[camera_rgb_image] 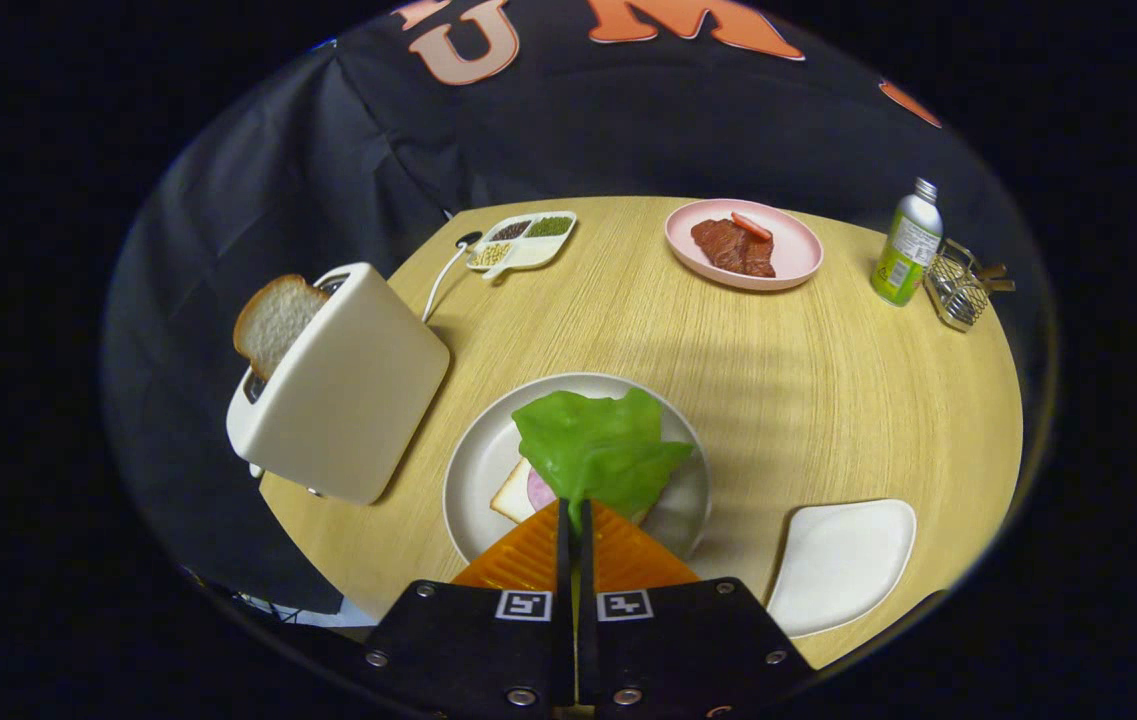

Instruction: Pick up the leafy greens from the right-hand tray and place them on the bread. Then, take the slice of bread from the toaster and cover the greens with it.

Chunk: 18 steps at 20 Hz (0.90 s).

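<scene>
Hanging from the nearly closed jaws of the gripper (574, 512), the lettuce leaf (596, 450) spreads forward directly above the bread slice (513, 493) on the plate (473, 470).

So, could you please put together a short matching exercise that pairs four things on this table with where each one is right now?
Things
1. leafy greens
2. slice of bread
3. green bottle
4. white tray

Places
A. standing beside the wire basket
B. sticking out of the toaster
C. bare, beside the round plate
D. pinched by the gripper, hanging over the bread on the plate

Pairs: 1-D, 2-B, 3-A, 4-C
</scene>
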{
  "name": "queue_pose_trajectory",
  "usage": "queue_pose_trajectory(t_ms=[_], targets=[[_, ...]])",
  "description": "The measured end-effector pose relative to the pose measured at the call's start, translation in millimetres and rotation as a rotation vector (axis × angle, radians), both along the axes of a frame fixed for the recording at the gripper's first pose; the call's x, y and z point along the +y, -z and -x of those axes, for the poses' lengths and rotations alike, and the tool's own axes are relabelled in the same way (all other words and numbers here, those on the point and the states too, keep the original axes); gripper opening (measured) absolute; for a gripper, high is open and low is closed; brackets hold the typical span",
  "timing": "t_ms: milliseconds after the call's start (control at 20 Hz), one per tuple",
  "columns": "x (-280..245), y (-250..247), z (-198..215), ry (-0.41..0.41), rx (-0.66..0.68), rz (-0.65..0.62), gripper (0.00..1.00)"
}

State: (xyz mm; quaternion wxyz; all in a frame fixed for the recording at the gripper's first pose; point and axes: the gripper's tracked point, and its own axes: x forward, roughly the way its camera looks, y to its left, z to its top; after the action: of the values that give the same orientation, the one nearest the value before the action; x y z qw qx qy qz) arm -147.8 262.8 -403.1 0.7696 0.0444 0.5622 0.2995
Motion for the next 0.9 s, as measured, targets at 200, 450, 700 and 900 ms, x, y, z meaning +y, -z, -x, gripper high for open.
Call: queue_pose_trajectory(t_ms=[200, 450, 700, 900], targets=[[7, 28, 16, -0.066, 0.053, 0.082, 0.06], [0, 27, -1, -0.037, -0.015, 0.106, 0.25], [-7, 12, -17, 0.025, -0.064, 0.092, 0.55], [-5, -5, -27, 0.082, -0.019, 0.046, 0.62]])
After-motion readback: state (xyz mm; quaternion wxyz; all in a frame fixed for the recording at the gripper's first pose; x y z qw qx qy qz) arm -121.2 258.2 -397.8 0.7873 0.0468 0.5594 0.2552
